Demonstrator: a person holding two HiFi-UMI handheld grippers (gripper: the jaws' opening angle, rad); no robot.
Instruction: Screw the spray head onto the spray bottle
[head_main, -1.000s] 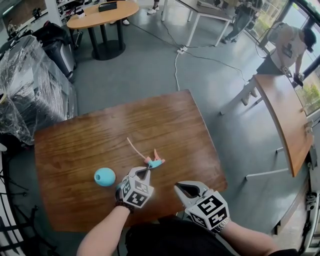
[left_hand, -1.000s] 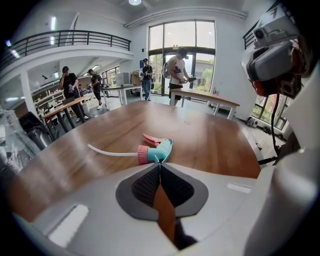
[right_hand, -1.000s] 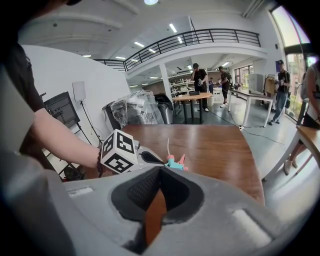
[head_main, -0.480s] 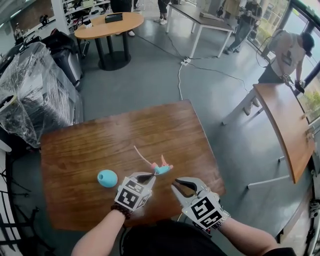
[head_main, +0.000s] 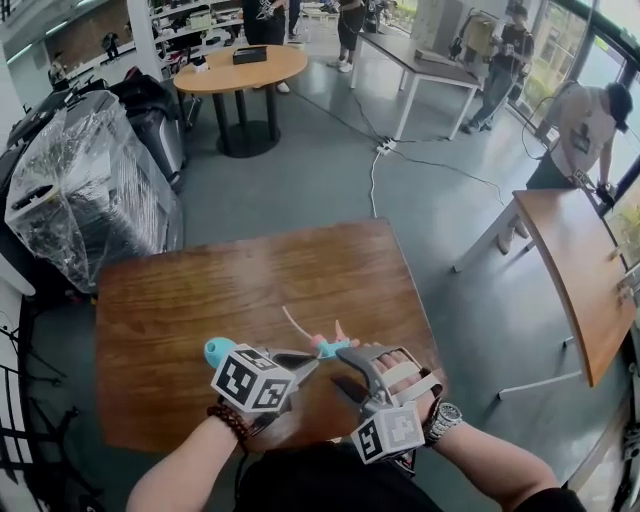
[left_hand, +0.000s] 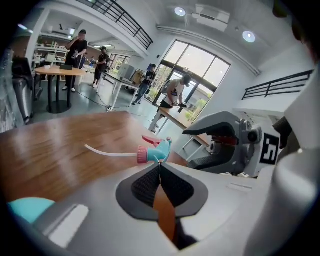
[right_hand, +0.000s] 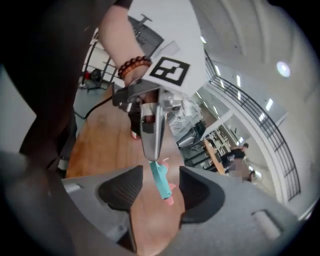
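Teal spray head (left_hand: 161, 148), pink collar (left_hand: 142, 154), white tube (left_hand: 110, 152).

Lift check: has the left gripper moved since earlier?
Yes: left gripper, shut on the spray head, rose off the table, now covering part of the bottle.

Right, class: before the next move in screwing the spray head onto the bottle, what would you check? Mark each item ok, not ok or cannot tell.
1. Spray head gripped: the left gripper is shut on it at the jaw tips. Ok.
2. Right gripper free: its jaws have just been opening and stand apart on either side of the spray head without pressing it. Ok.
3. Bottle held steady: it rests on the table with no gripper on it. Not ok.
4. Bottle neck facing up: half hidden behind the left gripper. Cannot tell.
5. Dip tube unbent and clear of both grippers. Ok.
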